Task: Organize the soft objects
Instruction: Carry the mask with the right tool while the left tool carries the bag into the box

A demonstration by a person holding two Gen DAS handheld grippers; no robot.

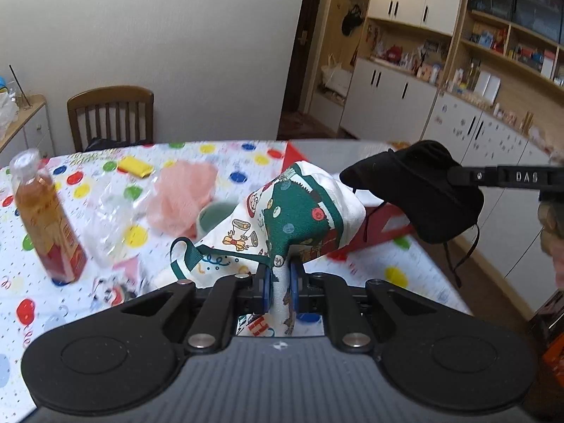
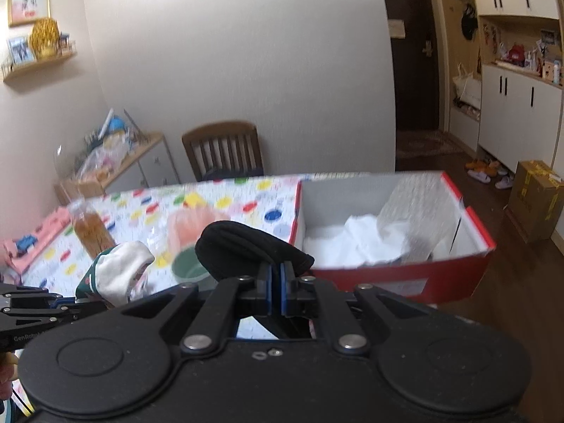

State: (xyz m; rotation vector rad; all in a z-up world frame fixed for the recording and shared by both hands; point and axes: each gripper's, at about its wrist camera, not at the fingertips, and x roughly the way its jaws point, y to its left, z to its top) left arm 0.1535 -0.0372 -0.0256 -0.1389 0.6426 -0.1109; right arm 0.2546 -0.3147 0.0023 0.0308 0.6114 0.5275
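Note:
My left gripper (image 1: 280, 283) is shut on a white cloth bag printed with green cartoon patterns (image 1: 299, 211) and holds it above the table. It also shows in the right wrist view (image 2: 120, 271). My right gripper (image 2: 276, 289) is shut on a black fabric mask or pouch (image 2: 246, 246), also held in the air; in the left wrist view this black cloth (image 1: 423, 190) hangs from the right gripper's fingers (image 1: 493, 177) with strings dangling. A red box (image 2: 458, 264) with white cloth (image 2: 352, 243) and a clear plastic piece inside stands at the table's right end.
On the dotted tablecloth (image 1: 42, 275) stand an amber bottle (image 1: 49, 218), a clear plastic bag (image 1: 109, 218), a pink mesh puff (image 1: 183, 194), a yellow packet (image 1: 135, 166) and a green bowl (image 2: 190, 264). A wooden chair (image 1: 111, 116) stands behind the table.

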